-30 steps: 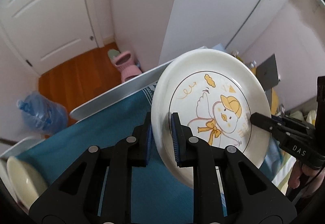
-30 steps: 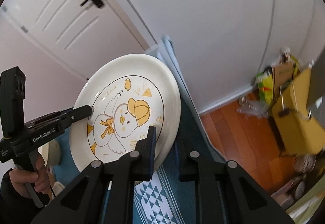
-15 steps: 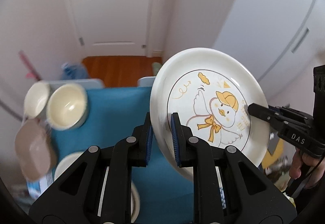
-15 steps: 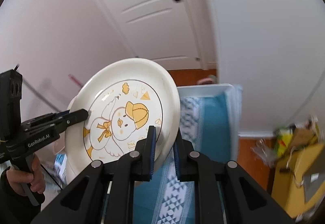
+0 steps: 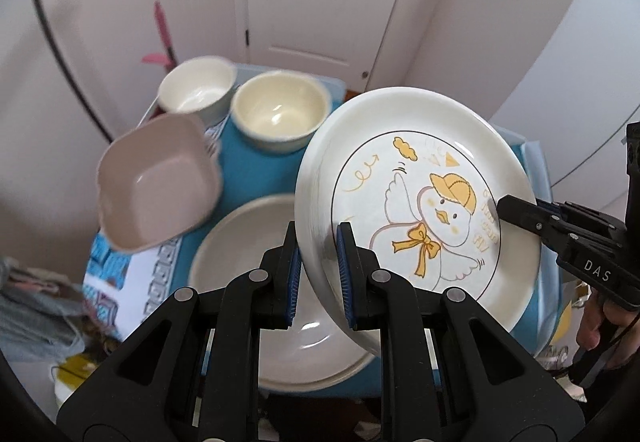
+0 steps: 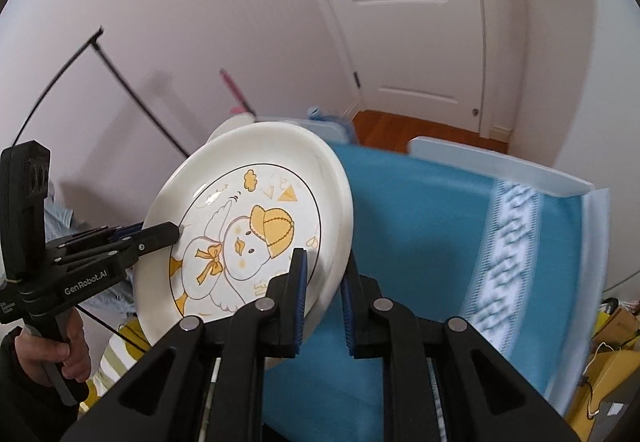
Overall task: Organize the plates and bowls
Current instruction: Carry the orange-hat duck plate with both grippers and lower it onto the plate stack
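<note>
Left gripper and right gripper, angled downward (seemingly), clamp tilted duck plate.

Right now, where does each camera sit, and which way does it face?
Left wrist: on the left hand-held gripper, angled down at duck plate, bowls, blue cloth; the person's right hand shows.
Right wrist: on the right hand-held gripper, facing cloth and door; left hand shows.
Shared: the plate, gripped by both.

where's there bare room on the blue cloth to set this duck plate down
Bare cloth lies right of the duck plate, up to the patterned white band. It is crowded around the pink square dish, two round bowls and large plate.
</note>
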A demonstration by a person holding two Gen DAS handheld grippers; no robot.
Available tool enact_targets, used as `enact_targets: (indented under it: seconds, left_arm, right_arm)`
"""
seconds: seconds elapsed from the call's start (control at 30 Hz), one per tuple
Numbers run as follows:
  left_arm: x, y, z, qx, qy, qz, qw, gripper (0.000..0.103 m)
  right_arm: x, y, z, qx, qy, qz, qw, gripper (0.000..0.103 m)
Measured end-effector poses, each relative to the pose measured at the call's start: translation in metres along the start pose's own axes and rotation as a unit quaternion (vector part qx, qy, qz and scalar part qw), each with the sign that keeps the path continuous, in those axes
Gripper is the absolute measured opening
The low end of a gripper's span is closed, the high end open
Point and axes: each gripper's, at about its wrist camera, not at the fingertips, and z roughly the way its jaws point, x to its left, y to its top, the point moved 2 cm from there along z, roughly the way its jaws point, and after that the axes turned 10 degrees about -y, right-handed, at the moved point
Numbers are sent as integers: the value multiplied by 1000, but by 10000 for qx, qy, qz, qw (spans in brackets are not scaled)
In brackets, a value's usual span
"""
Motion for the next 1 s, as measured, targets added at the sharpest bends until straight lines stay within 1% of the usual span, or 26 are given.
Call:
enact_targets:
  seconds: [0.17, 0.37, 0.53, 0.77, 1.0]
  left_arm:
    - [39, -20, 10, 273, -94, 11, 9996, 15]
    - [65, -42, 30, 580, -351, 153, 9976, 15]
    - [90, -53, 53, 817, -567, 130, 9950, 15]
    - [102, -55, 71, 1025, -694, 331, 9918, 16]
    - [93, -59, 78, 1109, -586, 673, 9898, 17]
  right_arm:
    - [34, -17, 21, 206, -42, -17, 9998, 15]
    - [59, -39, 45, 421, -387, 160, 9982, 15]
    - [71, -53, 61, 467, -617, 282, 9966, 15]
    - [78, -61, 73, 481, -878, 391, 9942, 15]
    - [86, -61, 69, 423, -1108, 398, 9921, 15]
